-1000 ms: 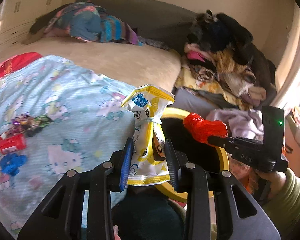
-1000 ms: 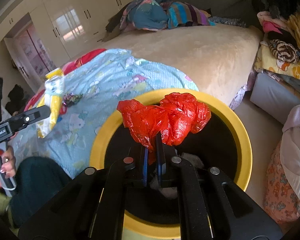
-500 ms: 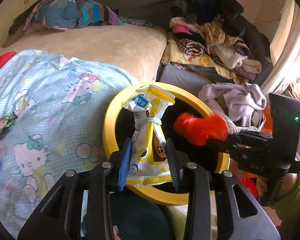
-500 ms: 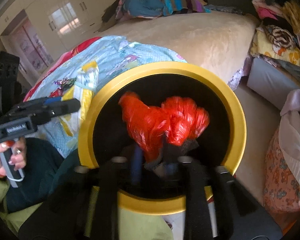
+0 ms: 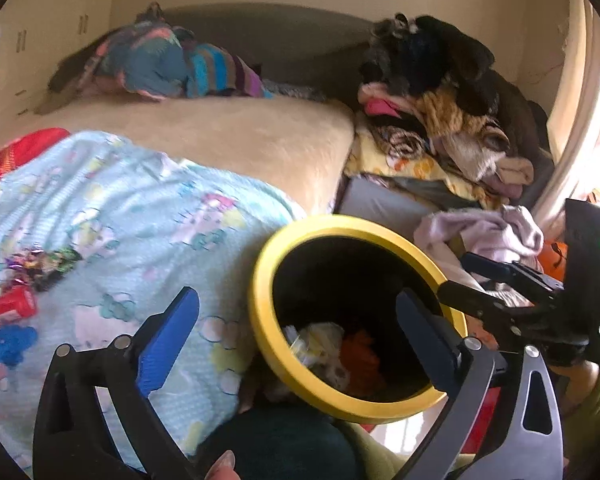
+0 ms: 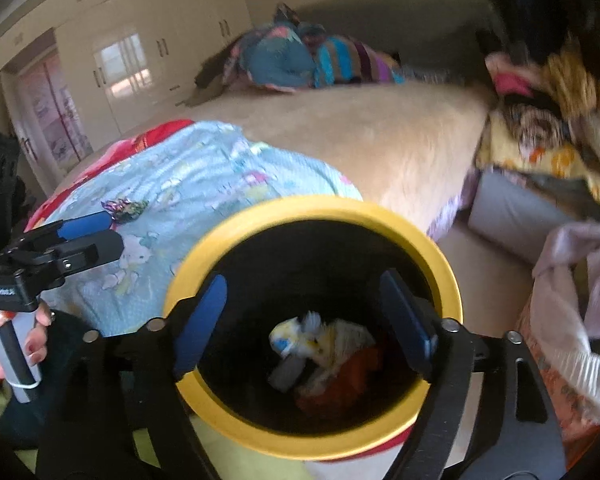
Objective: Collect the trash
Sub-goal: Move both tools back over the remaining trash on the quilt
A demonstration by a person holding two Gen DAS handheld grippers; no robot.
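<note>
A black bin with a yellow rim (image 5: 268, 320) (image 6: 444, 276) stands beside the bed. Inside it lie the yellow-and-white snack bag (image 6: 324, 340) (image 5: 316, 340) and the red plastic bag (image 6: 340, 384) (image 5: 360, 356). My left gripper (image 5: 300, 320) hangs over the bin's left rim, its jaws opening wide with nothing between them. My right gripper (image 6: 304, 312) is above the bin's mouth, jaws opening too and holding nothing. On the light-blue blanket (image 5: 120, 208) remain a red wrapper (image 5: 10, 306), a blue scrap (image 5: 10, 342) and shiny candy wrappers (image 5: 40, 264) (image 6: 124, 206).
A beige bed (image 5: 240, 136) carries a heap of colourful bedding (image 5: 160, 64) at the back. Piled clothes (image 5: 440, 120) rise right of the bin, with a pale cloth (image 5: 484, 232) in front. A person's hand (image 6: 4, 344) holds the left gripper's handle. White wardrobes (image 6: 132, 56) stand far left.
Both grippers have opened and let go: the snack bag and the red bag have dropped into the bin. The bin now sits further under both grippers.
</note>
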